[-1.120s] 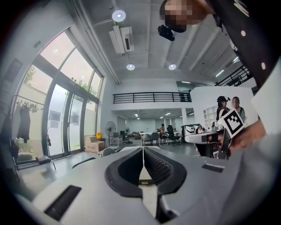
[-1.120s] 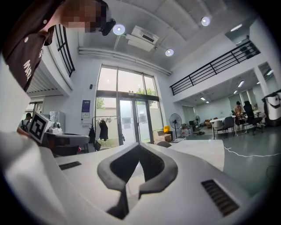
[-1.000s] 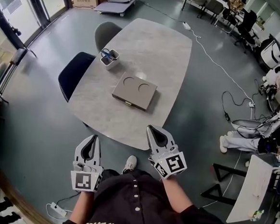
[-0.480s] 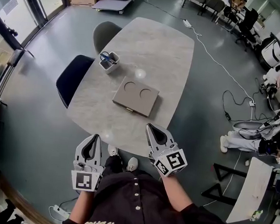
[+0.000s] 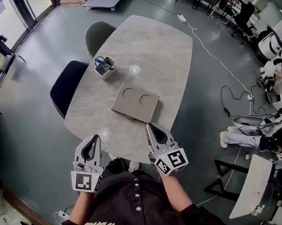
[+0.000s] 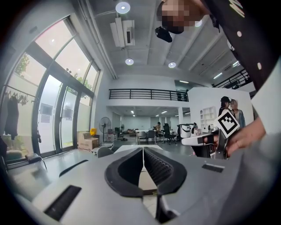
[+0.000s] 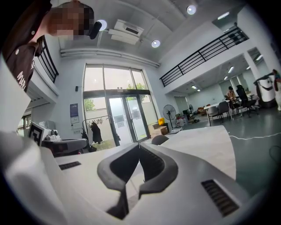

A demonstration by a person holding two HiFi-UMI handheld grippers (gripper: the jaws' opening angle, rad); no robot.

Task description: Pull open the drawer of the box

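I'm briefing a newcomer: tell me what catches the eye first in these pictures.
Low in the head view, the left gripper and right gripper stand out, both shut and empty. Ahead of them a flat box with two round recesses lies on the pale table, a pen cup beyond it to the left.

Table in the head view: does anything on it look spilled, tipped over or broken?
Nothing stands out. The flat box lies level on the table, its drawer seemingly closed, and the pen cup stands upright. No spill shows.
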